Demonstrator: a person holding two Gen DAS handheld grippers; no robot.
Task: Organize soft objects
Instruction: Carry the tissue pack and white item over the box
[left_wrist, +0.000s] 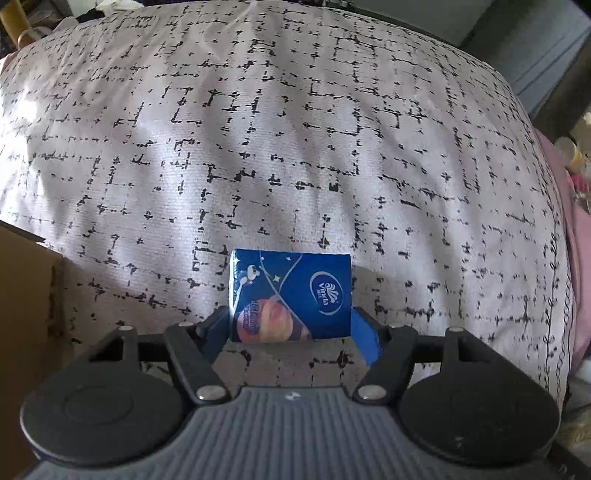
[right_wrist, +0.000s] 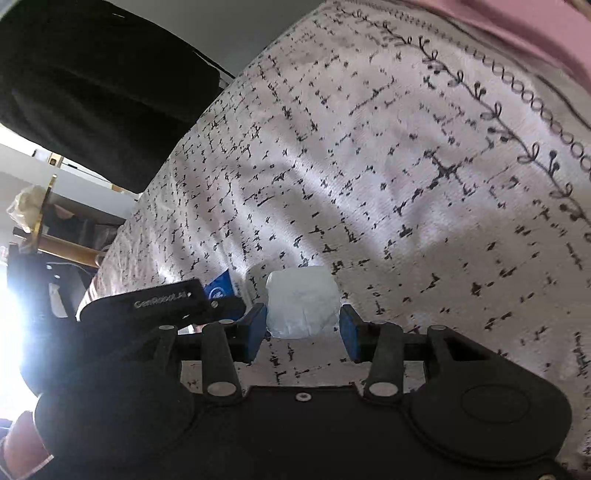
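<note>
A bed carries everything, covered by a white bedspread (left_wrist: 295, 147) printed with broken black grid lines and, near one edge, a vine border. A blue Vinda tissue pack (left_wrist: 290, 295) stands on it, and a white tissue packet (right_wrist: 301, 304) sits close by. Pink fabric (right_wrist: 517, 26) shows beyond the bordered edge.

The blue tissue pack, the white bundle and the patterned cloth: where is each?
blue tissue pack (left_wrist: 290, 295): left wrist view, middle of its printed face.
white bundle (right_wrist: 302, 304): right wrist view, its front.
patterned cloth (left_wrist: 280, 140): left wrist view, bare middle.
</note>
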